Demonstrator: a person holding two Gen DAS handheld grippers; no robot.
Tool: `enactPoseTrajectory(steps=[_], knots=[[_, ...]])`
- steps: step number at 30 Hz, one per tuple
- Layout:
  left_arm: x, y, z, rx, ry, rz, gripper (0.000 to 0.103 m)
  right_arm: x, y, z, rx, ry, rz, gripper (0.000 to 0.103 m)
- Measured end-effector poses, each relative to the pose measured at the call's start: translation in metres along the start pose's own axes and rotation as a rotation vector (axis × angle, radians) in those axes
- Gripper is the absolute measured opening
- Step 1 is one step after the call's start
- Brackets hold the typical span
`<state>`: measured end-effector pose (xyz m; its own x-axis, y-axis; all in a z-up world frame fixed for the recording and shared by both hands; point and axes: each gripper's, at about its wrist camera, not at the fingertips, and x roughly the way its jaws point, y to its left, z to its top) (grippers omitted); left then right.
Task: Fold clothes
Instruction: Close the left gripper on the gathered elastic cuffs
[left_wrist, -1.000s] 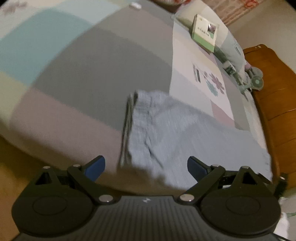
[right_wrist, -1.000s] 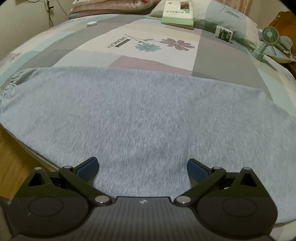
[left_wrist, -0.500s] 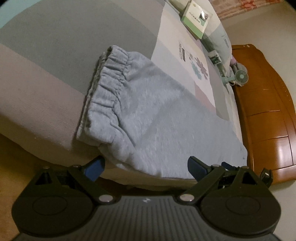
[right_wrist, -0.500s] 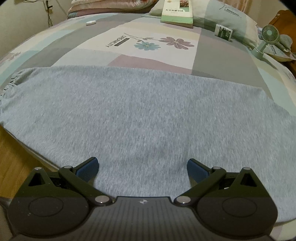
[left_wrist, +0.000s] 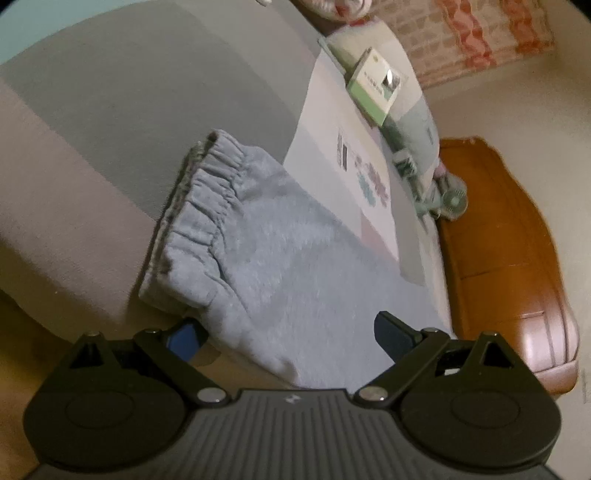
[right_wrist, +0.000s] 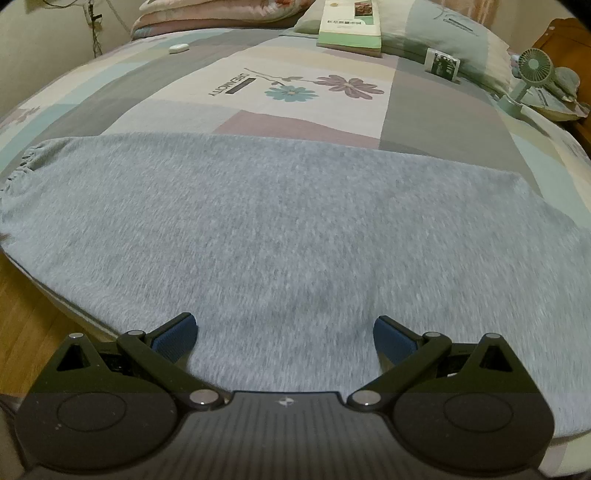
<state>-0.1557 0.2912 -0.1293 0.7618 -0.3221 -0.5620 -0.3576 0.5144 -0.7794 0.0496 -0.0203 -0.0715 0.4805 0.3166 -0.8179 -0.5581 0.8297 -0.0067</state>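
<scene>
Grey sweatpants (right_wrist: 288, 229) lie flat along the near edge of the bed, folded lengthwise, with the elastic waistband (left_wrist: 199, 206) at their left end. My left gripper (left_wrist: 288, 334) is open just off the bed's edge, close to the waistband corner, and holds nothing. My right gripper (right_wrist: 284, 336) is open low over the middle of the pants (left_wrist: 314, 288), its blue pads (right_wrist: 173, 334) apart over the fabric, not pinching it.
The patchwork bedsheet (right_wrist: 310, 88) has a flower print. A green-and-white box (right_wrist: 351, 26) and a small card (right_wrist: 443, 64) rest on pillows at the back. A small green fan (right_wrist: 532, 70) stands at the right near a wooden headboard (left_wrist: 506, 258). Wooden floor (right_wrist: 26, 306) lies below left.
The left gripper swung toward the waistband end and came closer to its corner. The right gripper stayed over the pants and barely moved.
</scene>
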Motion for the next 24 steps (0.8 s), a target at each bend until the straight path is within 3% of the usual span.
enactPoseTrajectory(steps=[6, 11, 16, 17, 19, 24], knots=[[-0.007, 0.006, -0.001, 0.002, -0.059, 0.052, 0.096, 0.000, 0.000, 0.000, 0.004, 0.001, -0.002, 0.103], [-0.004, 0.009, 0.004, -0.010, -0.077, 0.009, 0.098, 0.000, 0.000, -0.001, 0.006, -0.002, -0.003, 0.103], [0.001, 0.001, -0.001, 0.024, -0.068, -0.095, 0.098, 0.000, 0.000, 0.000, 0.004, 0.000, -0.003, 0.103], [0.004, -0.001, -0.002, 0.038, -0.048, -0.095, 0.099, 0.000, 0.000, 0.000, 0.004, 0.000, -0.003, 0.103], [0.008, -0.001, -0.003, 0.055, -0.041, -0.027, 0.098, 0.000, 0.000, 0.000, 0.005, 0.001, -0.005, 0.103], [0.001, 0.013, 0.001, -0.021, -0.140, -0.032, 0.097, 0.000, 0.000, -0.001, 0.009, 0.000, -0.003, 0.103]])
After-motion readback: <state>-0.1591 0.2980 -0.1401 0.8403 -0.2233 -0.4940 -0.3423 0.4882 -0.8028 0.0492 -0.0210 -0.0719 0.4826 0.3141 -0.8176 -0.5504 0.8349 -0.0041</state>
